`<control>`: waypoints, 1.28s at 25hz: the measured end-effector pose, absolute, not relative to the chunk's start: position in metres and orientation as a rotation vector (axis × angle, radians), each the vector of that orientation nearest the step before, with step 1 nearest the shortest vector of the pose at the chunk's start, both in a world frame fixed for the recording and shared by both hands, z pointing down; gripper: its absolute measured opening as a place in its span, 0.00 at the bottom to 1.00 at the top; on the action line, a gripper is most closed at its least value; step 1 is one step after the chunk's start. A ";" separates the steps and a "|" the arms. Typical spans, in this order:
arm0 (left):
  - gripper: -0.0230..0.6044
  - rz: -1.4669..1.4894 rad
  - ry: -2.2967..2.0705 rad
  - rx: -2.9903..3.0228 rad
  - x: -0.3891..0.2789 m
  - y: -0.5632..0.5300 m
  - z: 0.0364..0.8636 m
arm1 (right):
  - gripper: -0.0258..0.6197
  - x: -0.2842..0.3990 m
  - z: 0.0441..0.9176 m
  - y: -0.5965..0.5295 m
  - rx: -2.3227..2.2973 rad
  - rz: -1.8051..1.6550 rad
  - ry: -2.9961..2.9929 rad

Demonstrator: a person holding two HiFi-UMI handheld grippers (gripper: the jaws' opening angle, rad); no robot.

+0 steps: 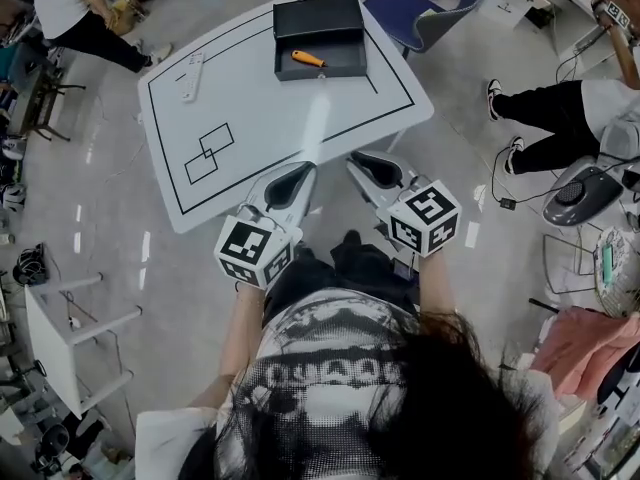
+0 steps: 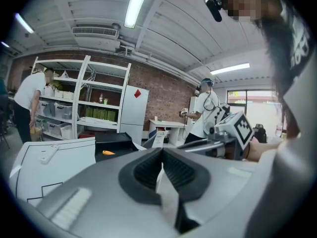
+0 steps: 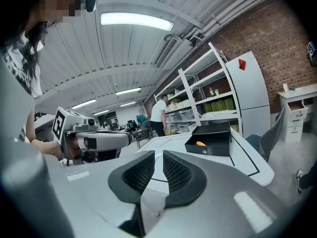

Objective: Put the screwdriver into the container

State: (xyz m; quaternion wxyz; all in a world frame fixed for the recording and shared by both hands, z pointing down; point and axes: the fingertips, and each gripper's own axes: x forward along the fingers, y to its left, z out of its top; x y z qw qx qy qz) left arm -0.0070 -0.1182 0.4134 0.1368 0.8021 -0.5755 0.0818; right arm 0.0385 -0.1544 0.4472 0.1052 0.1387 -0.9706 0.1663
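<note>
The screwdriver [image 1: 308,59] already lies inside the container [image 1: 345,56], a black box with its lid standing open at the back. Only the orange handle shows clearly against the dark floor of the box. The container sits at the far edge of the white tabletop [image 1: 250,98], inside the black outline drawn there.

You hold both claws low at the near edge of the tabletop, well apart from the container, and neither one touches anything. Your left claw [image 1: 288,186] has its pads pressed together at the tips, with nothing between them. Your right claw [image 1: 375,168] stands just beside it, its pads parted by a slim gap that is empty. The marker cubes [image 1: 255,251] sit at the back of each claw, close to your wrists.

In the left gripper view, the left claw [image 2: 161,152] points across the tabletop, with the container [image 2: 116,143] and the orange handle [image 2: 108,152] off to its left. In the right gripper view, the right claw [image 3: 155,157] faces the container [image 3: 210,145] from farther back, and the handle [image 3: 200,144] shows just above its front wall.

A small white object [image 1: 190,76] lies at the tabletop's far left. A blue chair [image 1: 420,8] stands beyond the container.
</note>
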 end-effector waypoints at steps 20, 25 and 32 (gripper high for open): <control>0.04 0.249 -1.615 2.391 -0.073 0.016 0.409 | 0.05 -0.011 0.429 -0.023 0.559 0.519 -2.866; 0.04 0.245 -1.594 2.413 -0.082 0.047 0.407 | 0.04 -0.017 0.429 0.012 0.588 0.525 -2.856; 0.04 0.228 -1.571 2.430 -0.088 0.077 0.408 | 0.04 -0.025 0.429 0.046 0.588 0.521 -2.837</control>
